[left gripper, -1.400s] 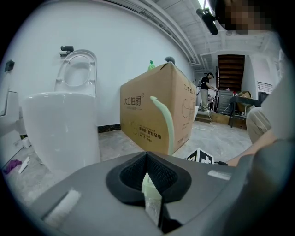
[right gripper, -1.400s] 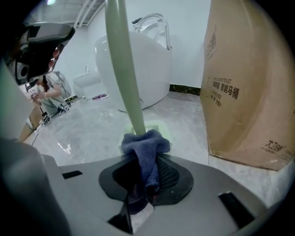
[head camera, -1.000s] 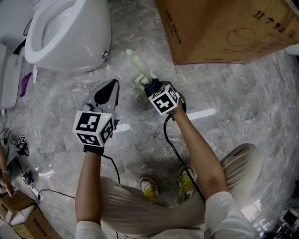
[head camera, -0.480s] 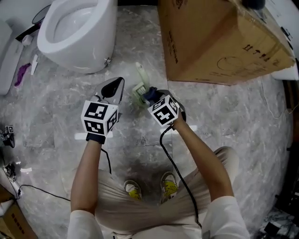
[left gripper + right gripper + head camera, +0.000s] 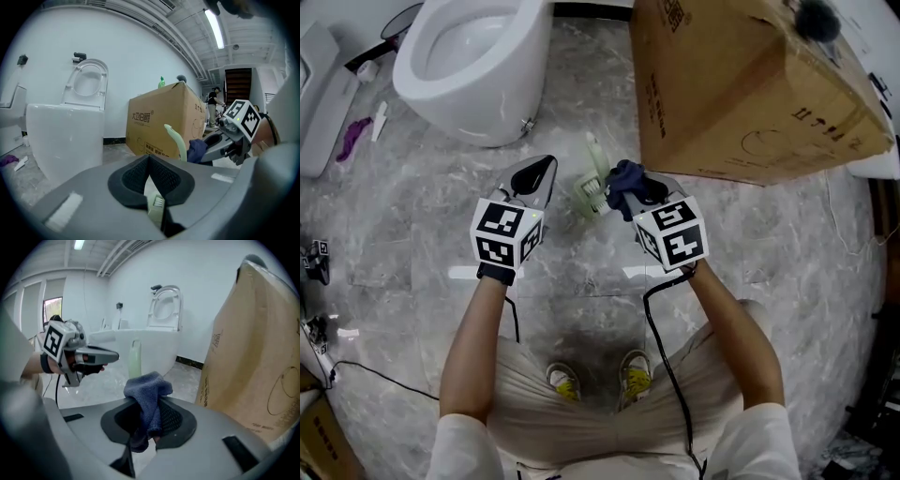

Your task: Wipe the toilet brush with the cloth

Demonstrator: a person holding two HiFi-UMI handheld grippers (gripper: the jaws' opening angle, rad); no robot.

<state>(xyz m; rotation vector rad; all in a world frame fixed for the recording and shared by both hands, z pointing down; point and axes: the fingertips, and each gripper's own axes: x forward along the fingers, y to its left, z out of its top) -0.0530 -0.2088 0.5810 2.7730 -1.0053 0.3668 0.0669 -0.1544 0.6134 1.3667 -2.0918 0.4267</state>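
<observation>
The pale green toilet brush (image 5: 594, 157) stands upright in its holder on the marble floor between my two grippers. My right gripper (image 5: 634, 194) is shut on a dark blue cloth (image 5: 625, 178), which hangs bunched just right of the brush handle. In the right gripper view the cloth (image 5: 147, 392) spills out of the jaws of the right gripper (image 5: 146, 427), with the brush handle (image 5: 135, 359) just beyond. My left gripper (image 5: 541, 171) is shut and holds nothing, a little left of the brush. Past the left gripper (image 5: 149, 160) the curved handle (image 5: 176, 140) shows.
A white toilet (image 5: 478, 66) stands at the back left and a large cardboard box (image 5: 750, 84) at the back right. Cables and small devices (image 5: 317, 262) lie at the far left. The person's shoes (image 5: 595, 380) are below the grippers.
The right gripper with the cloth has shifted from the brush's base to the right side of its handle. The left gripper has kept its place left of the brush.
</observation>
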